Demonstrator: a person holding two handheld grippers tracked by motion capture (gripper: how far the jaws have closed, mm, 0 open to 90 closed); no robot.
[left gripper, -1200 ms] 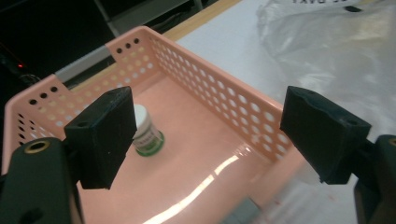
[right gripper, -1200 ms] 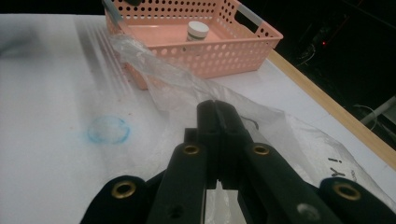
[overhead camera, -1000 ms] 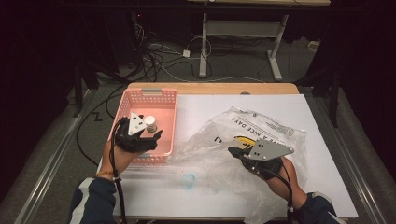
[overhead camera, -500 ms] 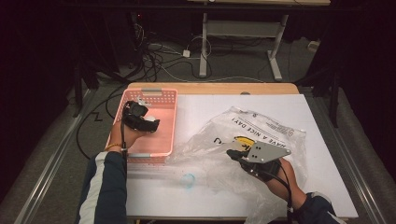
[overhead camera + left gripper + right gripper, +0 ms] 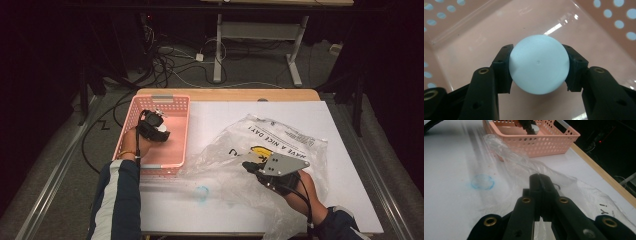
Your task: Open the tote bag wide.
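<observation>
My left gripper (image 5: 158, 131) reaches down into the pink perforated basket (image 5: 161, 98). In the left gripper view its jaws have just been closing, and both pads now press on the sides of a white round object (image 5: 539, 67) just above the basket floor (image 5: 499, 25). My right gripper (image 5: 247, 166) rests on the clear plastic bag (image 5: 287, 135) with black print at mid table. In the right gripper view the right gripper (image 5: 539, 176) has its jaws shut, with a fold of the bag's film (image 5: 584, 192) pinched at their tips.
White paper covers the table (image 5: 240, 115), with a faint blue ring mark (image 5: 201, 193) near the front. A wooden edge (image 5: 230, 94) runs along the far side. Cables and a desk frame (image 5: 255, 35) lie on the dark floor beyond.
The left hand has gone forward from the basket's near edge into the basket and sunk lower. Its jaws have come in around the white round object. The right hand has stayed put.
</observation>
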